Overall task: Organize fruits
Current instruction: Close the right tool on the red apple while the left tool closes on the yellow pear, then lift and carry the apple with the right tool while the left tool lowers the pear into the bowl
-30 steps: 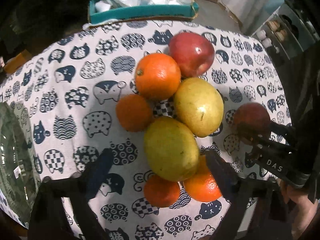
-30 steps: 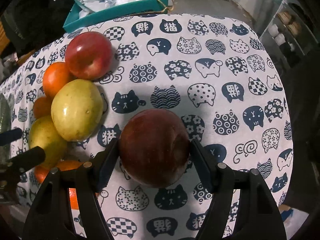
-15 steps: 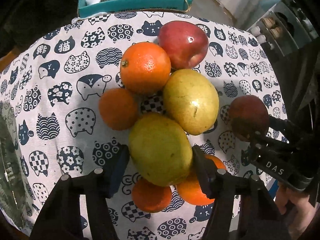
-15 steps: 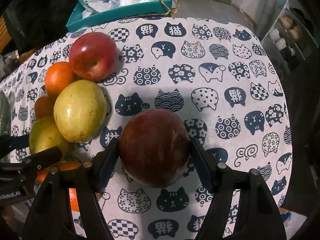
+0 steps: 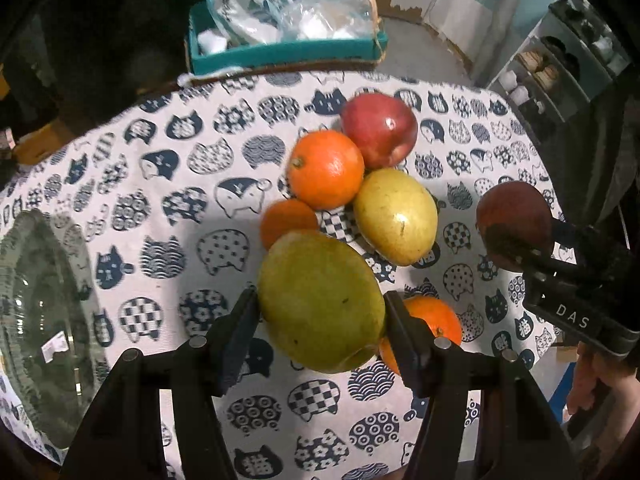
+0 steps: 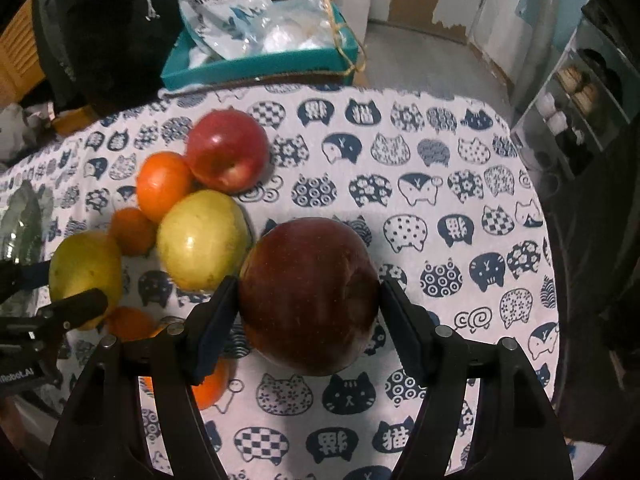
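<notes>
cluttered dim room, and the desk [image 6: 460, 152] is covered in a woven white cloth [image 5: 168, 208] printed all over with navy cat heads. off the far edge sits a teal tray [image 6: 256, 66] stuffed with crinkly plastic bags [image 6: 224, 16]. a ribbed clear glass bowl [image 5: 36, 320] sits at the desk's left edge.

fruit count: two pears, two apples, four oranges that i can make out. the left gripper [image 5: 320, 320] has its fingers clamped on a fat green pear [image 5: 320, 300], smooth matte skin with little specks, held up off the cloth. the right gripper [image 6: 308, 304] is gripping a dark red apple [image 6: 310, 294], round and dull-skinned, above the near right part of the desk.

lying in a tight cluster mid-desk: a yellow pear [image 5: 394, 216], a shiny red apple [image 5: 378, 130] toward the far edge, a big dimpled orange [image 5: 326, 168] touching both, a smaller orange [image 5: 288, 222] just beside it, and another orange [image 5: 434, 322] partly hidden behind the left fingers. a fourth orange [image 6: 128, 322] shows in the right view, nearer the front edge.
</notes>
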Motion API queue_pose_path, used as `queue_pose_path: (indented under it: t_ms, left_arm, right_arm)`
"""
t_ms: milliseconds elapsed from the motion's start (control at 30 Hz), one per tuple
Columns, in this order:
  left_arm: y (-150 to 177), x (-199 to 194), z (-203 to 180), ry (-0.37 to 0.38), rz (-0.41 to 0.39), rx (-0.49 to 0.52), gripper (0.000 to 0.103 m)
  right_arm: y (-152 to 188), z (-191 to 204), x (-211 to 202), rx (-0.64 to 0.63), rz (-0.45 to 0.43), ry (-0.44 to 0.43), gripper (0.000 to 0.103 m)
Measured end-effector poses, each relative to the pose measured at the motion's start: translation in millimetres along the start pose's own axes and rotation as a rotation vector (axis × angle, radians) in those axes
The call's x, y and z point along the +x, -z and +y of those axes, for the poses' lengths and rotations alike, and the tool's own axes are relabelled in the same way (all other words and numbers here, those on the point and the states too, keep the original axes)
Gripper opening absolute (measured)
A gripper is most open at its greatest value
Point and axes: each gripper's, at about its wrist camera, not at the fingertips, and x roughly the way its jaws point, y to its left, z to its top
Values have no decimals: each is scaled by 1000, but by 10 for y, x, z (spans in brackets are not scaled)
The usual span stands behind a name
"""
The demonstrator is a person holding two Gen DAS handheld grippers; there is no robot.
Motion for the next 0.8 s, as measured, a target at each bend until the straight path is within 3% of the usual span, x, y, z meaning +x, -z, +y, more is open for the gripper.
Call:
queue_pose_path:
  t_ms: [800]
  left_arm:
    - [149, -1202, 362, -34, -271, -15, 64]
  right_arm:
    - [-195, 596, -975, -95, -232, -85, 71]
